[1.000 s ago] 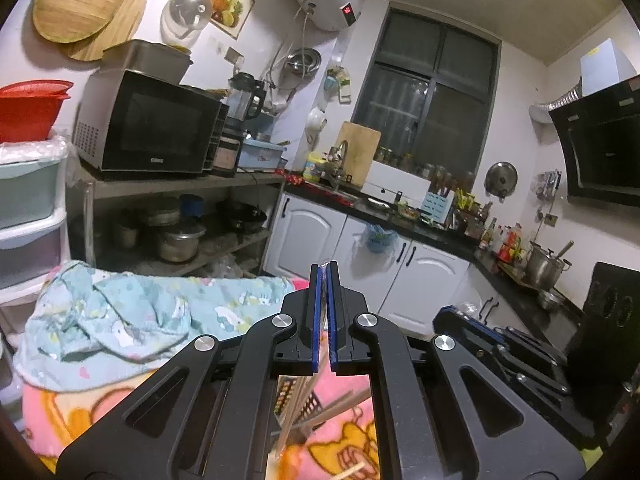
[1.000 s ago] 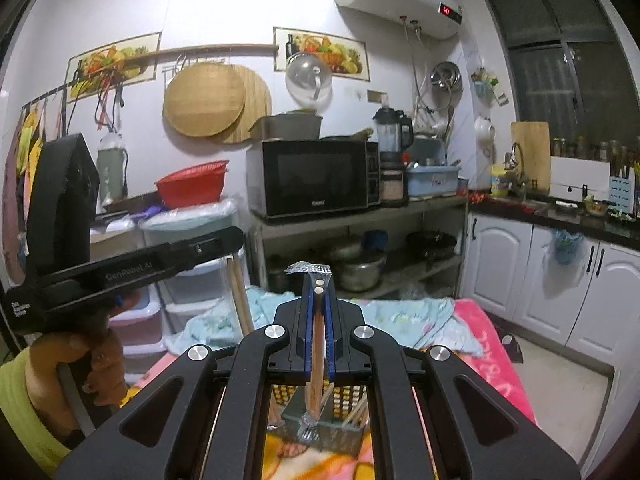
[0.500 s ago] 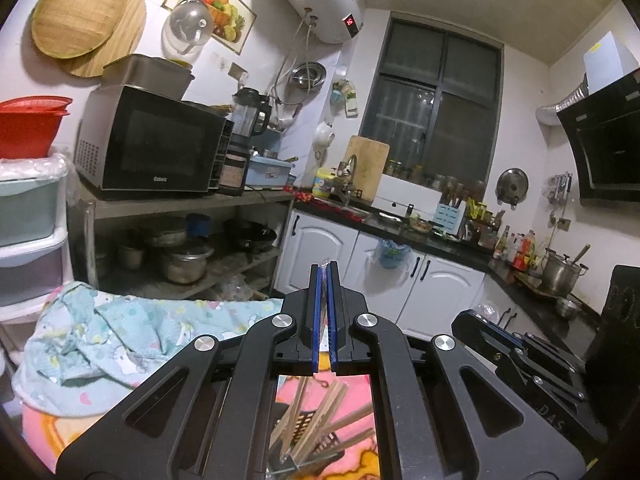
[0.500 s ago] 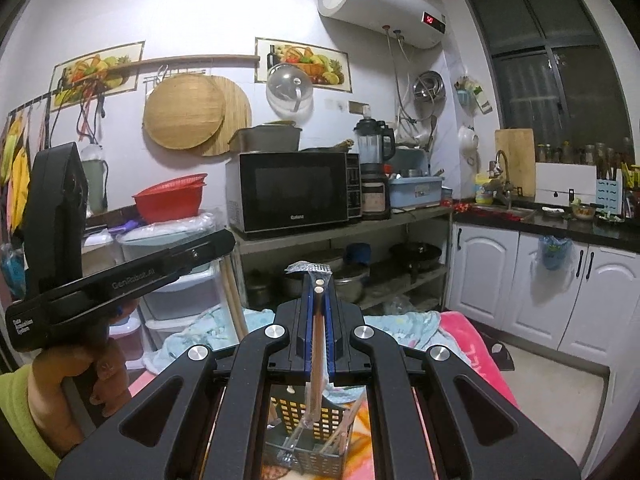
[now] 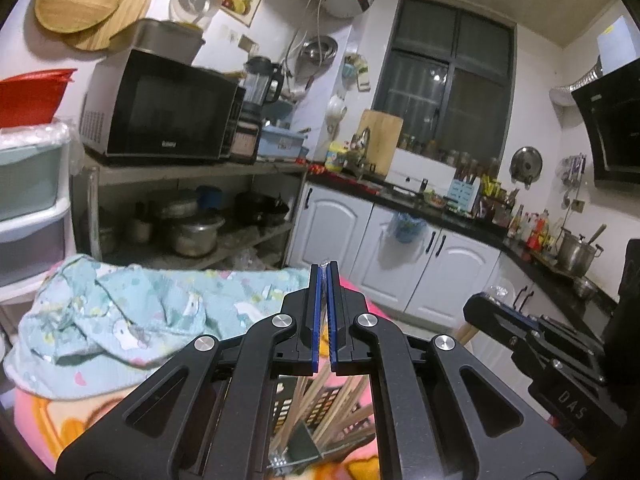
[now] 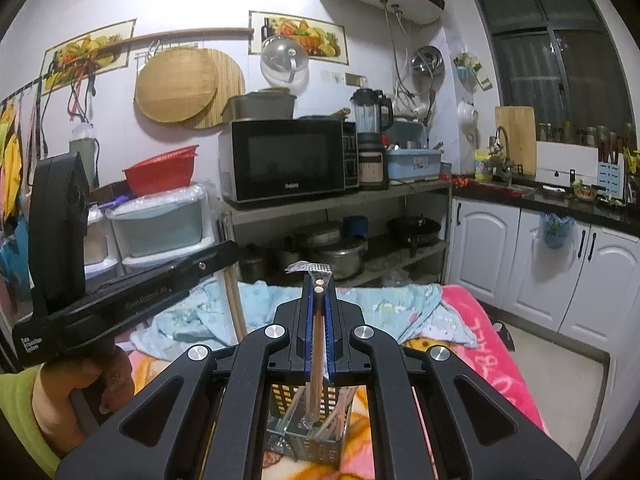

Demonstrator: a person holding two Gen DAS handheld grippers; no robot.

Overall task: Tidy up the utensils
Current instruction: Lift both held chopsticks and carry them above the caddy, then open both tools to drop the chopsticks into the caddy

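Note:
My right gripper point(image 6: 318, 280) is shut on a wrapped pair of wooden chopsticks point(image 6: 316, 364), held upright with the lower end inside a perforated utensil basket point(image 6: 308, 436) on the pink blanket. My left gripper point(image 5: 324, 268) is shut, with a chopstick point(image 5: 323, 350) showing between its pads; it hangs above the same basket point(image 5: 320, 424), which holds several wooden chopsticks. In the right wrist view the left gripper body point(image 6: 120, 300) shows at the left with a chopstick point(image 6: 236, 304) hanging below it. The right gripper body point(image 5: 552, 356) shows at the right in the left wrist view.
A crumpled light-blue cloth point(image 5: 132, 316) lies on the pink blanket point(image 6: 484, 356) behind the basket. A metal shelf with a microwave point(image 6: 288, 160) and pots stands behind. White cabinets point(image 6: 560, 264) and a dark counter run along the right.
Both grippers have risen a little and tipped upward; the basket now sits lower in both views. The right gripper's chopsticks stay in the basket. Both grippers stay shut.

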